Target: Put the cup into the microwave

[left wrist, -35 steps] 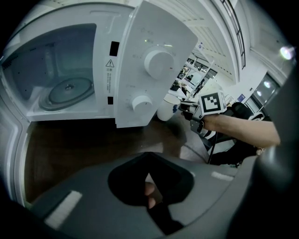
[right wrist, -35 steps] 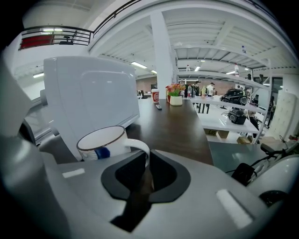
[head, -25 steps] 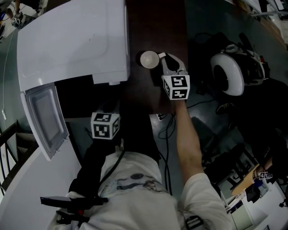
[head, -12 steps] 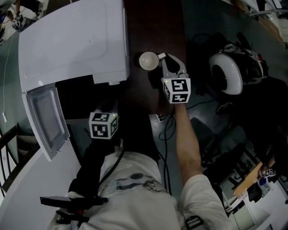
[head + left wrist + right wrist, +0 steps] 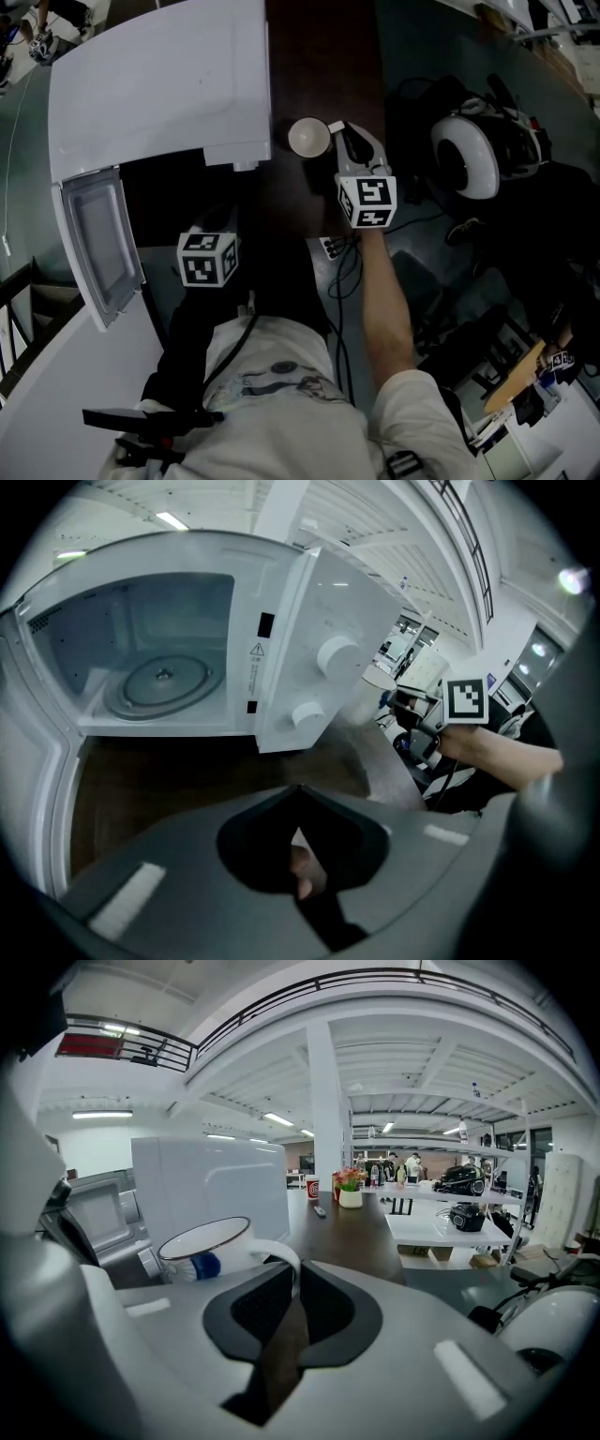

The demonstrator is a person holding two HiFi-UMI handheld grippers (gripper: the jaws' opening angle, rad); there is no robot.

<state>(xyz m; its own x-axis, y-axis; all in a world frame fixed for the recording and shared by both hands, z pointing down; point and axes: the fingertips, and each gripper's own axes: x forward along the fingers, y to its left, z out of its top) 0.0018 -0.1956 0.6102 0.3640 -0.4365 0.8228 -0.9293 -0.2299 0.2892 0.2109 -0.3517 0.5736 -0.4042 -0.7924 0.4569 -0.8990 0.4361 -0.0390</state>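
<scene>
Currently, right gripper [image 5: 340, 136]: my jaws are clenched on the handle of the cup [image 5: 308, 137]. In the right gripper view the white handle loop runs straight into the narrow gap between them [image 5: 292, 1274].
Cup position: outside the microwave [image 5: 159, 84], just beside the front corner of its cabinet, over the dark surface [image 5: 323, 47].
Cup attitude: upright, mouth up. It has a white body, a dark rim and a blue mark on its side [image 5: 202, 1251]. My gripper hides its base, so I cannot tell whether it touches the surface.
Left gripper [image 5: 298, 799]: my jaws are pressed together and grasp nothing. It hangs in front of the open cavity, well apart from the cup.
Microwave door [image 5: 94, 244]: swung wide open, on the side away from the cup.
Cavity: the round turntable [image 5: 164, 682] lies flat on its floor.
Control panel [image 5: 319, 667]: white, with two round knobs. It stands between the cavity and the cup.
</scene>
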